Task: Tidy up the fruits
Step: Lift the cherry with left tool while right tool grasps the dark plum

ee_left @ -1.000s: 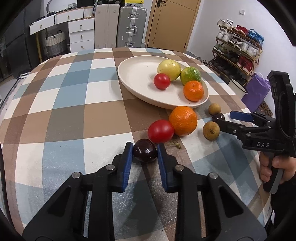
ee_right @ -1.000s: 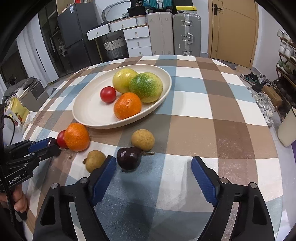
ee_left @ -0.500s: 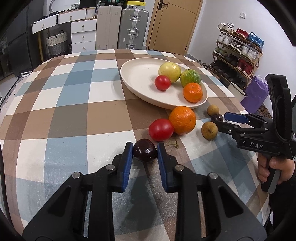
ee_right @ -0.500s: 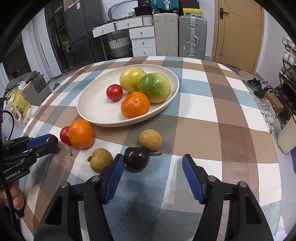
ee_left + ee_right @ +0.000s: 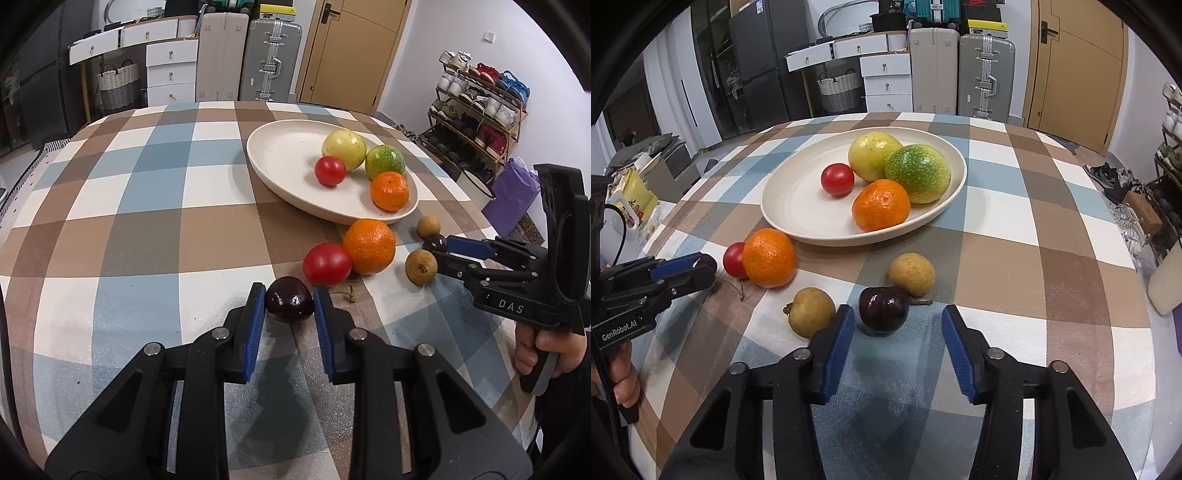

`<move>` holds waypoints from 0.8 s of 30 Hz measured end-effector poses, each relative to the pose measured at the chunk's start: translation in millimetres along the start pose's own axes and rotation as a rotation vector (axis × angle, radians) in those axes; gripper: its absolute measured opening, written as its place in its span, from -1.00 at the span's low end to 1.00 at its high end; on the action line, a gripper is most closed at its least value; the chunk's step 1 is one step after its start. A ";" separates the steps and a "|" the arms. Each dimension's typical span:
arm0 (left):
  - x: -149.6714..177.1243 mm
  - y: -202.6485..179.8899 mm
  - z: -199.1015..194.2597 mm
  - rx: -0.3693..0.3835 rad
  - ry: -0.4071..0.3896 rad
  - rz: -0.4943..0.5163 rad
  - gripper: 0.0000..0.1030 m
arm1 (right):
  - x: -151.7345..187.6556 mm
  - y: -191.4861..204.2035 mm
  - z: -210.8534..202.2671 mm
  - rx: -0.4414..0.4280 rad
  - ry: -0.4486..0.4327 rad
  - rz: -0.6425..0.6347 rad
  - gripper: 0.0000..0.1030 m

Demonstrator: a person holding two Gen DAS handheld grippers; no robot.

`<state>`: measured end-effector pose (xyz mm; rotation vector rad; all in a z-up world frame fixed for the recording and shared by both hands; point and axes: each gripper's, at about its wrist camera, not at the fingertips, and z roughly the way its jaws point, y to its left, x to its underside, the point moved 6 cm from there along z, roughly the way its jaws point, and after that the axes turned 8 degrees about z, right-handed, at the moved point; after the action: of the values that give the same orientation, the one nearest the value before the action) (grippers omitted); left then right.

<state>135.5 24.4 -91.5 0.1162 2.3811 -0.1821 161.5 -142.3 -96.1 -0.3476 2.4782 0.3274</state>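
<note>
My left gripper (image 5: 289, 297) is shut on a dark purple plum (image 5: 289, 300), low over the checked tablecloth. A red tomato (image 5: 327, 264) and an orange (image 5: 369, 246) lie just beyond it. My right gripper (image 5: 897, 321) is open around a second dark plum (image 5: 883, 309) that rests on the cloth, nearer its left pad. Two brown longans (image 5: 811, 312) (image 5: 912, 274) lie beside that plum. The cream plate (image 5: 798, 206) holds a yellow fruit, a green fruit, a small tomato and a mandarin.
The round table's edge (image 5: 1137, 280) drops off at the right, with a shoe rack (image 5: 480, 122) beyond. Suitcases and drawers stand past the far edge. In the left wrist view the right gripper (image 5: 491, 266) reaches in from the right.
My right gripper has moved forward around the second plum and its jaws have narrowed. My left gripper stays shut on its plum and has lifted slightly.
</note>
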 end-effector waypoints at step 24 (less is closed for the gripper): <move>-6.0 -7.6 -10.9 -0.005 -0.021 0.004 -0.54 | 6.4 14.8 -10.8 -0.068 -0.025 -0.014 -0.49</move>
<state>131.4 18.5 -78.8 0.1164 2.3596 -0.1748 146.0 -132.9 -89.3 -0.3864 2.4436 0.4089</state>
